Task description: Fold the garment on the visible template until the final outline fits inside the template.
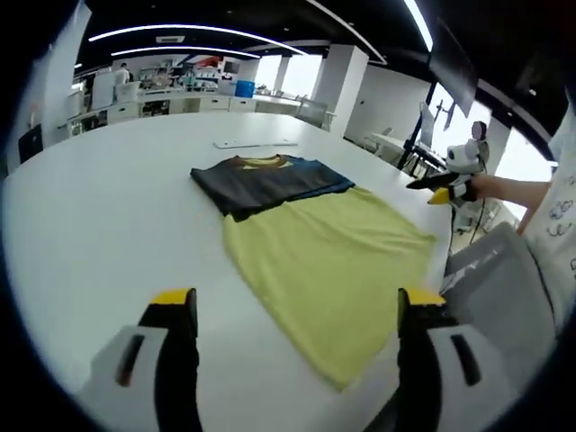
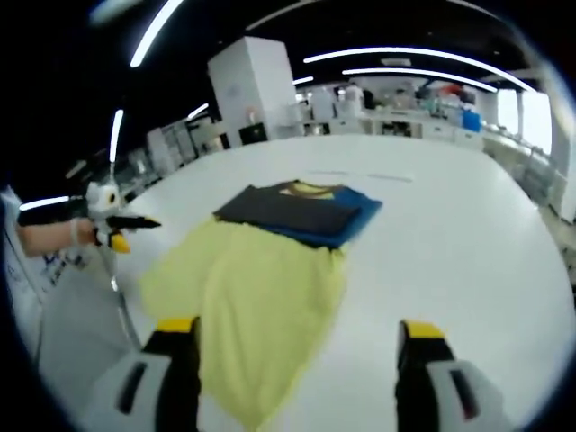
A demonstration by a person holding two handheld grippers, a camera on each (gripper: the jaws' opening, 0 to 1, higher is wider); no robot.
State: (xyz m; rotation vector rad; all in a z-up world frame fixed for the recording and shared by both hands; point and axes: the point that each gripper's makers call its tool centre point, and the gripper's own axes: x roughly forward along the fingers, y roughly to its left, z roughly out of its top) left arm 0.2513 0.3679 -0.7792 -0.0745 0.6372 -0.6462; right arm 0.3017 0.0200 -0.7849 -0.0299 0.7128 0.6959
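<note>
A garment lies flat on the white table (image 1: 108,225). Its lower body is yellow (image 1: 333,256) and its top part, dark grey and blue (image 1: 261,180), is folded over with a yellow collar showing. My left gripper (image 1: 297,310) is open above the near hem, with nothing between its yellow-tipped jaws. My right gripper (image 2: 297,331) is open too, also empty, over the yellow part (image 2: 261,288) with the dark part (image 2: 297,211) beyond. A hand holds each gripper off the table's side: the right gripper (image 1: 441,184) and the left gripper (image 2: 112,225).
A thin pale flat sheet (image 1: 256,143) lies on the table beyond the collar. A grey chair (image 1: 495,279) stands by the table edge beside a person's sleeve (image 1: 562,225). Office shelves and a blue bin (image 1: 245,88) stand far behind.
</note>
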